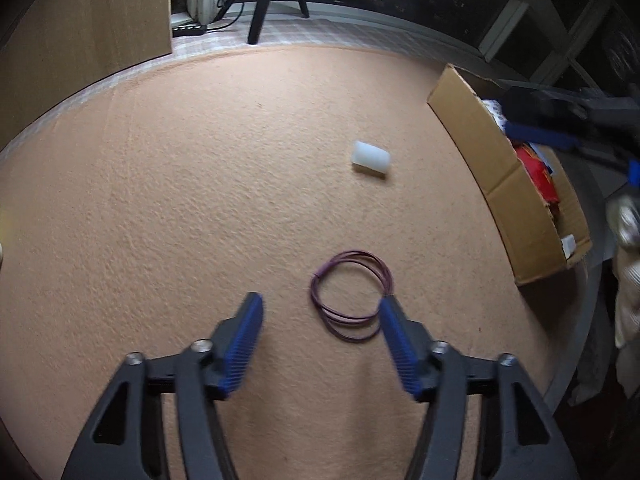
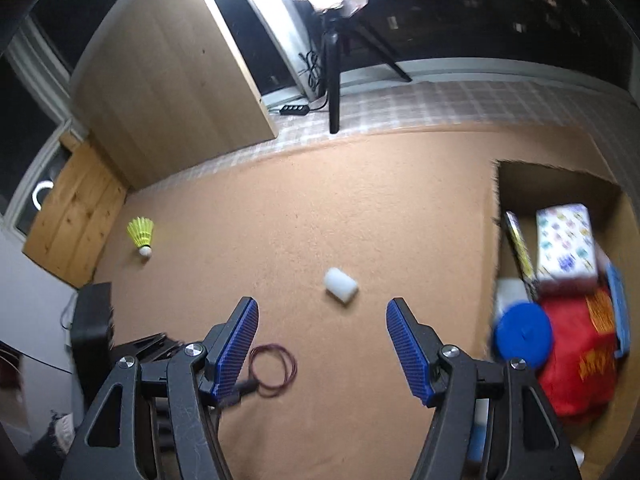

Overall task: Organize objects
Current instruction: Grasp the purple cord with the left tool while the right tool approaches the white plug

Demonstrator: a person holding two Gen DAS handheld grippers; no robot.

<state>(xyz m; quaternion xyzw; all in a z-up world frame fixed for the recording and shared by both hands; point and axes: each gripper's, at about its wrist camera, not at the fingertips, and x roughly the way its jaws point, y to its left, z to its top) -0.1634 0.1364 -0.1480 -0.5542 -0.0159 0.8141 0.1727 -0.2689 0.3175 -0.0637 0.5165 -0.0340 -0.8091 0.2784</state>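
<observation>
Your left gripper [image 1: 320, 304] hangs with jaws apart and empty over the purple wire loop [image 1: 351, 295]. The white cylinder [image 1: 371, 159] lies beyond. Your right gripper [image 2: 322, 306], jaws apart, empty, hovers beside the cardboard box [image 2: 516, 184].

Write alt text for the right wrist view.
The open right gripper hangs empty over a tan mat, with a white cylinder just ahead. A purple wire loop lies near its left finger, a yellow shuttlecock far left, a filled cardboard box right.
</observation>
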